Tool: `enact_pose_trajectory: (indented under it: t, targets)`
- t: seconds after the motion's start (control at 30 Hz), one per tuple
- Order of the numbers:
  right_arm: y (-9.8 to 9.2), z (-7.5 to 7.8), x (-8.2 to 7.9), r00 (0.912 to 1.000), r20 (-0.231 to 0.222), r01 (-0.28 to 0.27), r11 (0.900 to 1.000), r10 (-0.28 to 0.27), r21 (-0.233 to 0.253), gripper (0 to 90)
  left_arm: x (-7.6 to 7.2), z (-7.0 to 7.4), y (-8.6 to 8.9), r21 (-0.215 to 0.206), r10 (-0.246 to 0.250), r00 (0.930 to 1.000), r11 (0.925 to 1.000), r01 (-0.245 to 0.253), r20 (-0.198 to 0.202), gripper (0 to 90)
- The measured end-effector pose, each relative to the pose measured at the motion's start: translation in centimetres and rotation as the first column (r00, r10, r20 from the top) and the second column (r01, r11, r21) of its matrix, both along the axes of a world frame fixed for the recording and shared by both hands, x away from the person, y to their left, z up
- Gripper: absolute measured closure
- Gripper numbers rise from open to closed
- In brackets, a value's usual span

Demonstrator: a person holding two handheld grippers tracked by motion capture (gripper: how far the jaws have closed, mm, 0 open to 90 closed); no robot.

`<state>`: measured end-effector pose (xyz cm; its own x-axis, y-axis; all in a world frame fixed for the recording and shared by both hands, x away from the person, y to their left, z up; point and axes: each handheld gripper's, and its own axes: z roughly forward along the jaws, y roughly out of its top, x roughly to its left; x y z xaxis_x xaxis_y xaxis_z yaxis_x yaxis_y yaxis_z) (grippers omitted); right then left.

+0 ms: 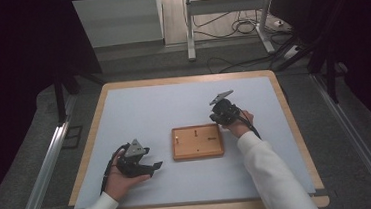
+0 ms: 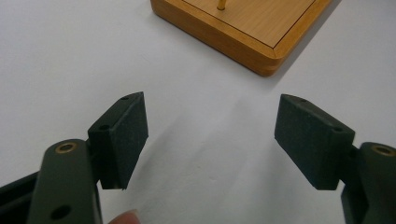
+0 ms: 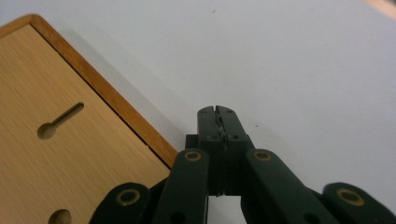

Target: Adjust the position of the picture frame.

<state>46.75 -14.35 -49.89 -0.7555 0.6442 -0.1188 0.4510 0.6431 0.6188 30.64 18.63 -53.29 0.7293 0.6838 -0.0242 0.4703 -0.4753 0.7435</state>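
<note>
Wooden board (image 1: 197, 141), flat, square-on at table centre; small upright pegs.

flat square wooden board (image 1: 197, 141): light tan face, darker orange-brown rim
table (image 1: 143, 108): plain pale grey-blue top, light wood edge
left gripper (image 1: 154, 165): black
right gripper (image 1: 219, 120): black
sleeve (image 1: 271, 173): white

The black two-fingered left gripper (image 1: 154, 165), held in the left hand (image 1: 118, 182) at seven o'clock, has its fingers (image 2: 122, 135) spread wide. The black right gripper (image 1: 219, 113), at two o'clock, looks pressed closed, apparently empty.
</note>
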Motion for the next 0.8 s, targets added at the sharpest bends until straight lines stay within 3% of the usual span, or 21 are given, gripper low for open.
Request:
enact_pose_trajectory:
  t: [0.13,0.57,0.8]
  targets:
    - [0.05,-0.37,-0.05,1.0,-0.004,-0.009,1.0,0.009,-0.03,89.9,0.05,-0.05,-0.01,0.001,-0.001,1.0,1.0,0.001,-0.001,25.4]
    - [-0.14,-0.1,-0.45,0.9992,0.001,-0.039,0.999,0.039,-0.023,90.0,-0.05,-0.12,-0.46,0.012,-0.013,0.9999,0.9998,0.013,-0.004,25.3]
    - [0.51,-0.39,0.0,0.9988,-0.001,-0.049,0.996,0.049,-0.07,90.0,-0.07,-0.1,-0.44,0.005,-0.015,0.9999,0.9999,0.015,-0.002,25.3]
